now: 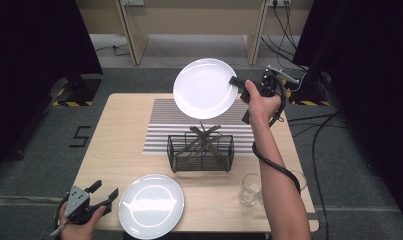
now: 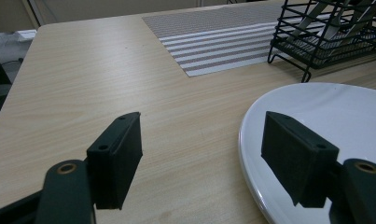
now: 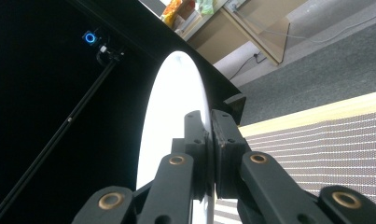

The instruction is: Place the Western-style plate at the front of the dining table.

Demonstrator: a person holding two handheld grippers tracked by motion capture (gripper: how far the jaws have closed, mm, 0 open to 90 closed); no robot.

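Left gripper (image 1: 103,192): black body, two short black jaws ending in thick rectangular pads. A grey three-cornered plate (image 1: 77,196) with small dark holes sits on top. In the left gripper view each jaw arm carries a brass-coloured rivet, and each pad shows two small recessed screw holes on its upper edge.

Right gripper (image 1: 235,81): black body and black jaw links with four brass-coloured pivot pins in the right gripper view; pads flat, with small screw holes. A thick black cable (image 1: 272,165) trails from it in a loop.

Forearms bare, no sleeves visible.
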